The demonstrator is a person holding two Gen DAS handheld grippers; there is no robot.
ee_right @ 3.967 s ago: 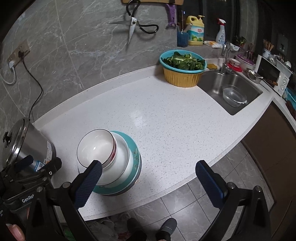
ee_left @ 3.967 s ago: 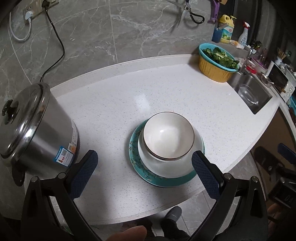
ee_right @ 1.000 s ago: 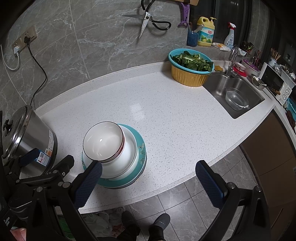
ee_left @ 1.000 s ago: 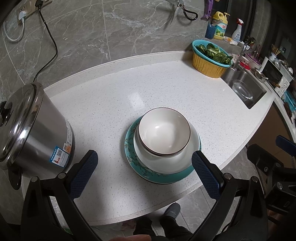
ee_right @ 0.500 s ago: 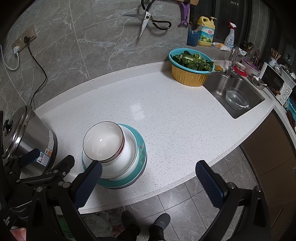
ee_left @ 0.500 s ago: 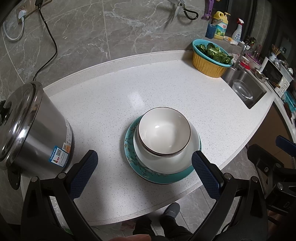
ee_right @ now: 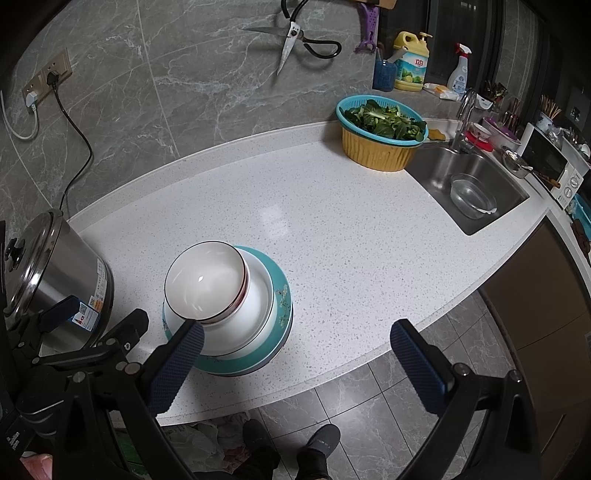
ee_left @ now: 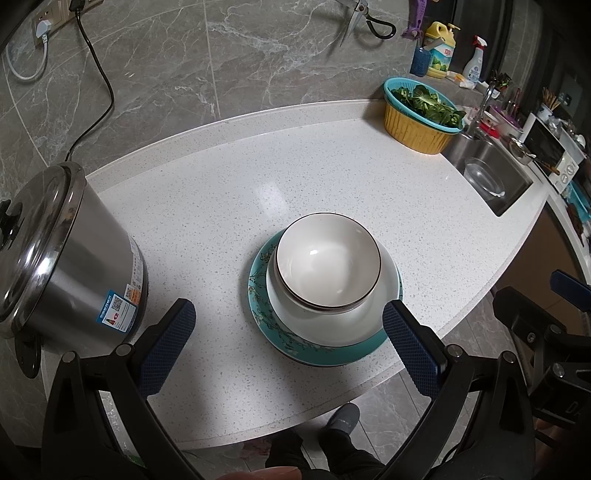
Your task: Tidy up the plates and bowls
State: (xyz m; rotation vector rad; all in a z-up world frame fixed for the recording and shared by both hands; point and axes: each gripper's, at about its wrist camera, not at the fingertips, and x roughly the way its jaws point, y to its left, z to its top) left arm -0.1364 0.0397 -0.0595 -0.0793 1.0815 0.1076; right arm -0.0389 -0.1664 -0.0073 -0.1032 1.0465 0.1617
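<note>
A small white bowl (ee_left: 328,265) with a dark rim sits nested in a larger white bowl (ee_left: 332,325), which stands on a teal patterned plate (ee_left: 266,317) near the counter's front edge. The same stack shows in the right wrist view: small bowl (ee_right: 204,280), larger bowl (ee_right: 255,314), teal plate (ee_right: 280,299). My left gripper (ee_left: 290,345) is open and empty, held back over the front edge just short of the stack. My right gripper (ee_right: 297,363) is open and empty, to the right of the stack, above the counter's edge.
A steel pot with lid (ee_left: 62,258) stands left of the stack. A yellow and teal basket of greens (ee_left: 421,114) sits at the back right beside the sink (ee_right: 476,192), which holds a clear bowl. Scissors (ee_right: 295,35) hang on the wall. A power cord (ee_left: 92,81) runs to the pot.
Both grippers have drawn back a little from the stack over the last seconds. The stacked bowls and plate have not moved.
</note>
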